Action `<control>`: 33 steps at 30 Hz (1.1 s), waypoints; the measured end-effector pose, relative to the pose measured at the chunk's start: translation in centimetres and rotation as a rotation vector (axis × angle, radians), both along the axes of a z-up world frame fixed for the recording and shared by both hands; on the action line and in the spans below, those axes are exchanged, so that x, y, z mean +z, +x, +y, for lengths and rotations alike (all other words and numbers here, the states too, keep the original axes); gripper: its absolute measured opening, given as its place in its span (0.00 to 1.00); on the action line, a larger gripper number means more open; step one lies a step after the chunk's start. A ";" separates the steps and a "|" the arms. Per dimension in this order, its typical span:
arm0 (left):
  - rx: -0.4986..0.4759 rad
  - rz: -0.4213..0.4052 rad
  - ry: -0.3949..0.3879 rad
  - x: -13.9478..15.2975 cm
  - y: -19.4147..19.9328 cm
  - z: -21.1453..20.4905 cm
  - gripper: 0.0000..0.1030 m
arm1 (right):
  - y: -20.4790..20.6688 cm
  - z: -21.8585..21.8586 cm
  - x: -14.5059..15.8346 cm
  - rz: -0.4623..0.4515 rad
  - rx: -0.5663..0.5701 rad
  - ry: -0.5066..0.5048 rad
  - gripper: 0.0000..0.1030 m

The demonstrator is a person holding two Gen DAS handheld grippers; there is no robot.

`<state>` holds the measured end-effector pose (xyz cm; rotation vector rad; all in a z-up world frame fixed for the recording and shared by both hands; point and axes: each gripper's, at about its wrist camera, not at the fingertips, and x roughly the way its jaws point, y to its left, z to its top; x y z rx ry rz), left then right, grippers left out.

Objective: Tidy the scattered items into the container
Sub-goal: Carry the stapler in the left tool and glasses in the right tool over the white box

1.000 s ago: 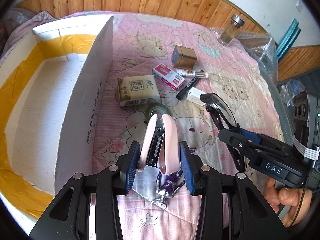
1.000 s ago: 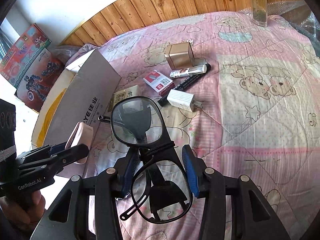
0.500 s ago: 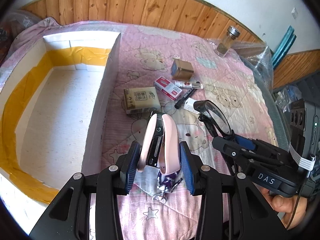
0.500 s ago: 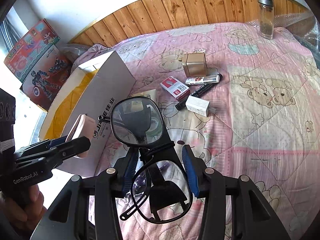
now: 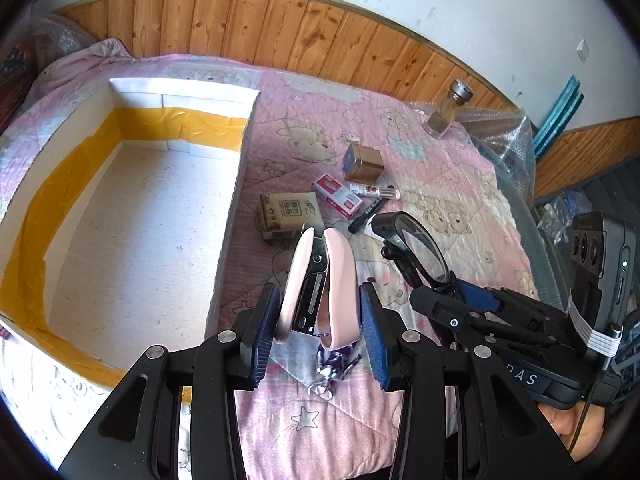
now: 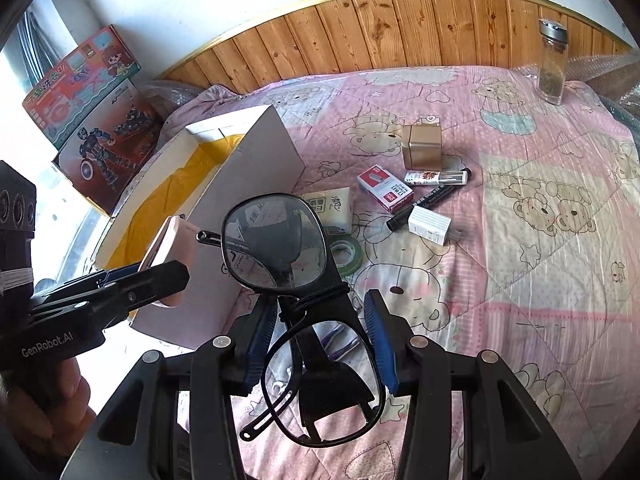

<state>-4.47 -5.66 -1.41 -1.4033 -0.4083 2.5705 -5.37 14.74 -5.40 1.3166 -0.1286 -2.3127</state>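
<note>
Pink plastic forms the two shells of the stapler (image 5: 320, 284), which is clamped between the blue pads of the left gripper (image 5: 318, 326), its long axis running forward along the fingers and its hinged end pointing away from the camera; a dark metal magazine shows between the shells and a small purple charm hangs below. Black-framed glasses (image 6: 280, 248) are clamped in the right gripper (image 6: 320, 336), one lens standing up ahead of the jaws and the other hanging below them with the temples folded across. The white cardboard box (image 5: 236, 184), open at the top and lined inside with yellow tape, is seen to the left of both grippers; its near wall stands just beside the stapler, and its floor appears bare. The left gripper is judged the nearer to the opening, the right gripper lying further to the right over the pink quilt (image 5: 440, 184). The coming move is judged to be a carry leftwards over the wall, followed by release above the floor of the box. On the quilt, beyond both grippers, are left a tissue pack (image 5: 288, 212), a red and white box (image 5: 338, 198), a gold box (image 5: 364, 162), markers (image 6: 436, 178), a white plug (image 6: 430, 224) and a tape roll (image 6: 346, 256).
</note>
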 end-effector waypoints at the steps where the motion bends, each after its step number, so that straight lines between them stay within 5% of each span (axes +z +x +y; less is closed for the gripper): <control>1: 0.003 0.002 0.004 0.1 0.1 -0.2 0.40 | 0.1 -0.3 0.2 0.003 0.006 0.000 0.45; 33: 0.129 0.050 0.108 1.7 2.0 -8.3 0.40 | 1.1 -10.1 4.0 0.063 0.185 0.030 0.45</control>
